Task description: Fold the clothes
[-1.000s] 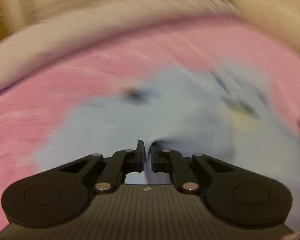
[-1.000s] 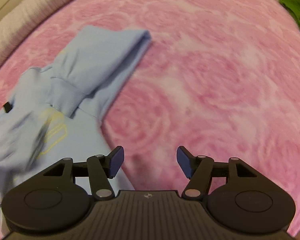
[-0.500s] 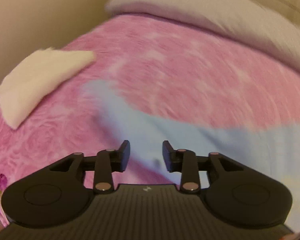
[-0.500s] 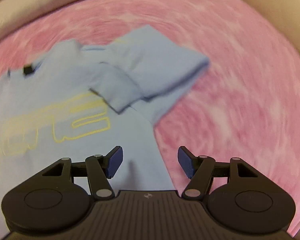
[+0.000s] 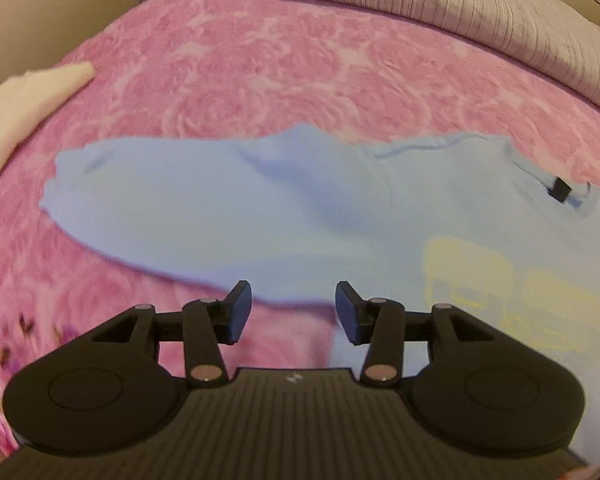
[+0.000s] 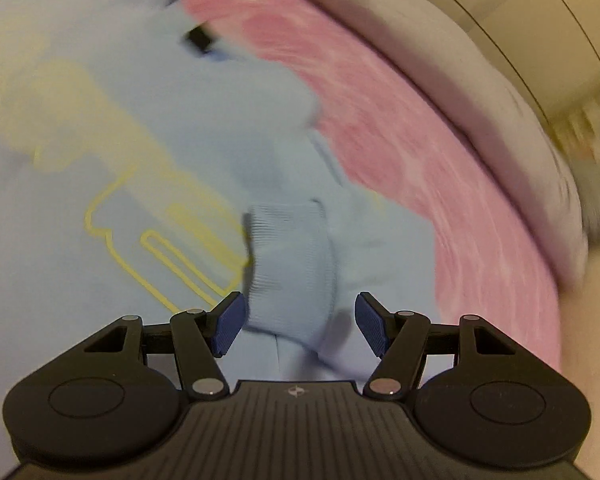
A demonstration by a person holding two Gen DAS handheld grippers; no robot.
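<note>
Sweatshirt [image 5: 284, 208] lies ahead of the left gripper [image 5: 293, 308] – its cuff [image 6: 290, 268] between the right gripper [image 6: 300, 322] fingers, both pairs spread.

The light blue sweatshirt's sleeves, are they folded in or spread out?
One each: left-view sleeve lies spread on the pink bedspread; the other's ribbed cuff lies folded over the chest.

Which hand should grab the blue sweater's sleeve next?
Probably right. The right gripper is open with the ribbed cuff of the blue sweater lying between its fingers. The left gripper, also open, hovers near the other sleeve with only its edge in reach.
</note>
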